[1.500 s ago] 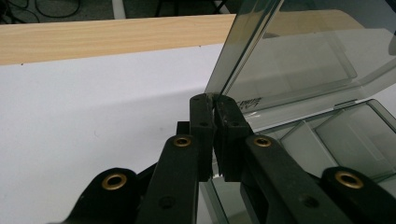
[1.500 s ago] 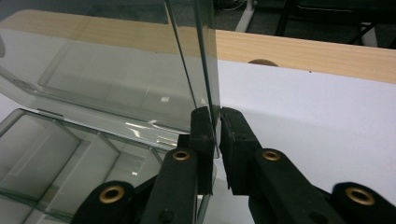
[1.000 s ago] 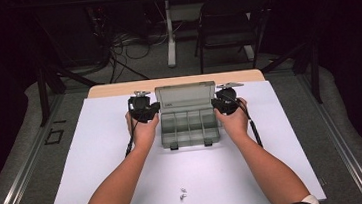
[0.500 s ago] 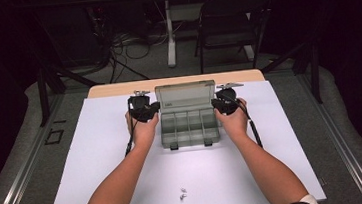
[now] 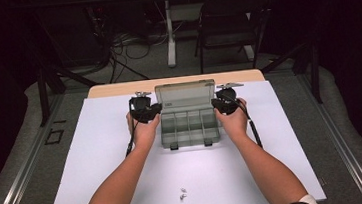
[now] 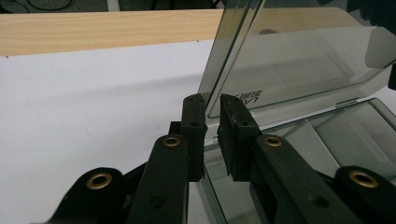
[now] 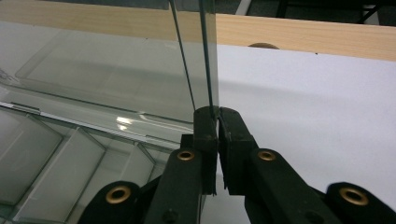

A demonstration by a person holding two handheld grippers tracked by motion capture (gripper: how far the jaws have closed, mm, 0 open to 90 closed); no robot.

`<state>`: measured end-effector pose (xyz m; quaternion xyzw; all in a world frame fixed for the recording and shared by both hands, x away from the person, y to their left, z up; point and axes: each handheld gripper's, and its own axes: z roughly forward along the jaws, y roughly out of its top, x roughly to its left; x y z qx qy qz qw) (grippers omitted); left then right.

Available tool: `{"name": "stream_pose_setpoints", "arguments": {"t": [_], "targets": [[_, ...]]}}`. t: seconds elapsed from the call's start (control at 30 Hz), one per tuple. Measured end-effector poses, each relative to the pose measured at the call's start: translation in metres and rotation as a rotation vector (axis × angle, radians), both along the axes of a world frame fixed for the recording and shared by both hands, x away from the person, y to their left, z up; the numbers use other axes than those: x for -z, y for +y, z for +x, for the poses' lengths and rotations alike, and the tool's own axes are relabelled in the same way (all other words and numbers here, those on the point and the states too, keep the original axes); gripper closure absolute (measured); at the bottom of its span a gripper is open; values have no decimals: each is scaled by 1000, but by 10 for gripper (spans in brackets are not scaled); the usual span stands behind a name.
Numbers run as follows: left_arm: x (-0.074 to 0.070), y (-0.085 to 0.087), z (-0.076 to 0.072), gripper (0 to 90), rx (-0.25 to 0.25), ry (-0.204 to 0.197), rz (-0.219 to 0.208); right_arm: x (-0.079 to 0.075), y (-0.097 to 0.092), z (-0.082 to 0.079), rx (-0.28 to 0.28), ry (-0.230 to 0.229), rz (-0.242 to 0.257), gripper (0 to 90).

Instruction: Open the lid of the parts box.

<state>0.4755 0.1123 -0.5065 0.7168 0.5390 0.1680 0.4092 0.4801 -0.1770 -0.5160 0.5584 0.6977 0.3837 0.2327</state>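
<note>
In the right gripper view, the right gripper (image 7: 217, 116) rises from the bottom edge with its two black jaws drawn together on the thin side edge of the clear lid (image 7: 116, 65), which stands upright and runs from the jaws to the top of the frame. To the left of that lid edge, below the lid's pane, lies the open box (image 7: 60, 172) with its clear dividers forming compartments. To the right of the lid edge the white table (image 7: 317, 116) spreads out, with a wooden strip (image 7: 303, 37) behind it.
</note>
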Motion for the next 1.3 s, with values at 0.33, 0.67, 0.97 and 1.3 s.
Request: {"name": "stream_pose_setpoints", "arguments": {"t": [0.33,0.67,0.97,1.3], "targets": [[8,0,4,820,-4,11,-1,1,0,1,6,-5,8,864],[14,0,7,836,-18,10,-15,2,0,2,7,-7,17,864],[15,-1,8,867,-31,3,-7,4,0,5,13,-15,18,864],[17,-1,10,873,-32,-3,-8,8,0,7,24,-15,20,846]]}}
